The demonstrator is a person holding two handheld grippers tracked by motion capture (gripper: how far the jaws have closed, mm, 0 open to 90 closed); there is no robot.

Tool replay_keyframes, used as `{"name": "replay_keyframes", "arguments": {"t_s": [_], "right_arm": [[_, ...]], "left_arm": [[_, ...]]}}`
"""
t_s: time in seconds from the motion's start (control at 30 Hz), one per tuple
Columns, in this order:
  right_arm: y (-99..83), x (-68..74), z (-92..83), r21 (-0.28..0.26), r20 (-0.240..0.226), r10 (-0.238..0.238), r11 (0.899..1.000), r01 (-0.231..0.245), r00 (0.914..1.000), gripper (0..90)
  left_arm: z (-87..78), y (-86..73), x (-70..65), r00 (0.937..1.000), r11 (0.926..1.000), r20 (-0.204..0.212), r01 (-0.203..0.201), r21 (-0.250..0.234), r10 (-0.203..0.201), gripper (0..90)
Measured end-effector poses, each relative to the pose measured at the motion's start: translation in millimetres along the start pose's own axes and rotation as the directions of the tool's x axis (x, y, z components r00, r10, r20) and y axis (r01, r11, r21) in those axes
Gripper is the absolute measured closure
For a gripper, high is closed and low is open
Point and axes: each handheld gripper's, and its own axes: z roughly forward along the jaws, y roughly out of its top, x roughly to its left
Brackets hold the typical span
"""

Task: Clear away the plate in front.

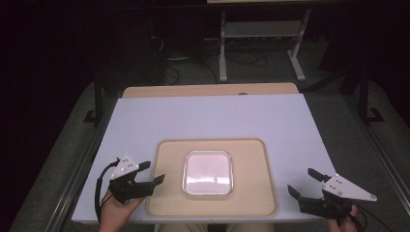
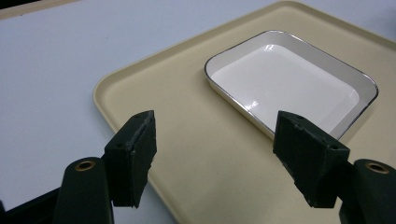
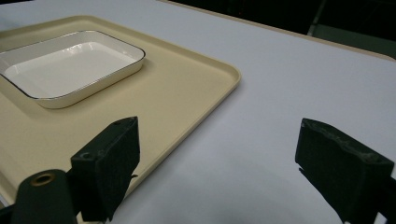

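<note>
High view: white dish (image 1: 208,172) set square in the middle of the beige tray (image 1: 164,193), itself centred near the front edge of the desk (image 1: 212,116), presumably so both sides can reach it equally. Left hand-held gripper (image 1: 152,173) poised over the tray's left rim, jaws spread wide with nothing between them, pointed toward the dish. Right hand-held gripper (image 1: 303,181) parked well apart on the bare desk right of the tray, jaws likewise wide and empty, seemingly waiting its turn.

Left gripper view: left hand-held gripper (image 2: 215,140) hanging above the tray (image 2: 140,93) floor, jaws apart and gripping nothing, dish (image 2: 289,79) lying just ahead and to the right, empty, its thin dark rim facing the jaws. Probably lined up for a grasp on that near rim.

Right gripper view: right hand-held gripper (image 3: 215,154) open above the tray (image 3: 224,74) edge and the desk (image 3: 303,70), dish (image 3: 70,65) farther off to the left, out of immediate reach.
</note>
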Motion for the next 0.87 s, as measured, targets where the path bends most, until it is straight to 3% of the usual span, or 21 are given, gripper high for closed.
{"name": "replay_keyframes", "arguments": {"t_s": [0.43, 0.63, 0.87], "right_arm": [[-0.2, -0.1, 0.4, 0.003, 0.002, 0.001, 1.0, -0.001, 1.0, 13.0], [0.1, 0.1, -0.1, -0.001, -0.002, 0.002, 1.0, -0.002, 1.0, 12.9], [0.3, 0.4, 0.2, 0.0, -0.009, 0.004, 1.0, -0.004, 1.0, 12.9]], "left_arm": [[-15.0, -13.0, 3.3, 0.9989, 0.9994, -0.045, -0.01, -0.033, 0.008, 28.2], [-16.4, -19.2, 2.7, 0.9987, 0.9991, -0.046, -0.025, -0.035, 0.023, 27.2], [-18.4, -21.9, 5.0, 0.9991, 0.9991, -0.042, 0.004, -0.042, -0.006, 27.3]]}}
